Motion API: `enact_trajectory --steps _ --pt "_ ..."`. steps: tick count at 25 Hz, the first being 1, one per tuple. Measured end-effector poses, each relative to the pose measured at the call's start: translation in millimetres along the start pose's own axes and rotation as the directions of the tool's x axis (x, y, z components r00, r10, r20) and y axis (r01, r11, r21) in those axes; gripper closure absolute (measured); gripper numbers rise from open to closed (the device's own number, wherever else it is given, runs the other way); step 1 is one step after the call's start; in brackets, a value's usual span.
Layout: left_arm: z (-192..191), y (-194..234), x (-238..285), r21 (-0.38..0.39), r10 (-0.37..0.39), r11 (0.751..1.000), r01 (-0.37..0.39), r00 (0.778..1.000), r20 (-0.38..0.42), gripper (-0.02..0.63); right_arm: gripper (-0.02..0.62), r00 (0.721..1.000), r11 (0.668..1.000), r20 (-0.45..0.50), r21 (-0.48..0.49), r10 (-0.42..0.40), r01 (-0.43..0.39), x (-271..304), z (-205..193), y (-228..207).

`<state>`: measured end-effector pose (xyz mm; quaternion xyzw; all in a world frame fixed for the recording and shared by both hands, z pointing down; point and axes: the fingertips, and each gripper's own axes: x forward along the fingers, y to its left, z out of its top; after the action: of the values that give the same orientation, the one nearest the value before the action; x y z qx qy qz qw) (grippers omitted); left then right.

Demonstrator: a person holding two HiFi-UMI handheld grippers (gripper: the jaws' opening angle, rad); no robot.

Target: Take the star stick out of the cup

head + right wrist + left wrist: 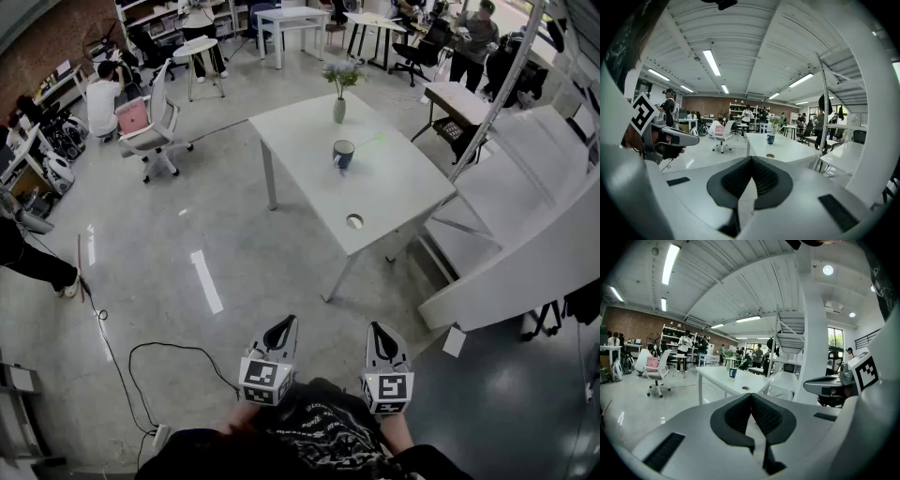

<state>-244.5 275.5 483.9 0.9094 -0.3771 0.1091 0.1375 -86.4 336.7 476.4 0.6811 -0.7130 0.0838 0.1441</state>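
We held both clenched on nothing: left hand-held gripper [281,325] and right hand-held gripper [379,330], well short of the desk [300,141]. Star stick [371,140] leaned out of the cup [343,155] mid-desk. Risk: flower vase [339,110] stood just behind, toward the far edge, so a sideways pull could tip cup or vase.
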Motion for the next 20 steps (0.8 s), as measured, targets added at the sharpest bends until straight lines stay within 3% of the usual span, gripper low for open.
enact_trajectory --steps 20 --pt "-24 -35 0 -0.008 0.037 0.999 -0.037 0.999 -0.001 0.586 0.588 0.993 0.993 -0.017 0.035 0.114 -0.113 -14 -37 -7"
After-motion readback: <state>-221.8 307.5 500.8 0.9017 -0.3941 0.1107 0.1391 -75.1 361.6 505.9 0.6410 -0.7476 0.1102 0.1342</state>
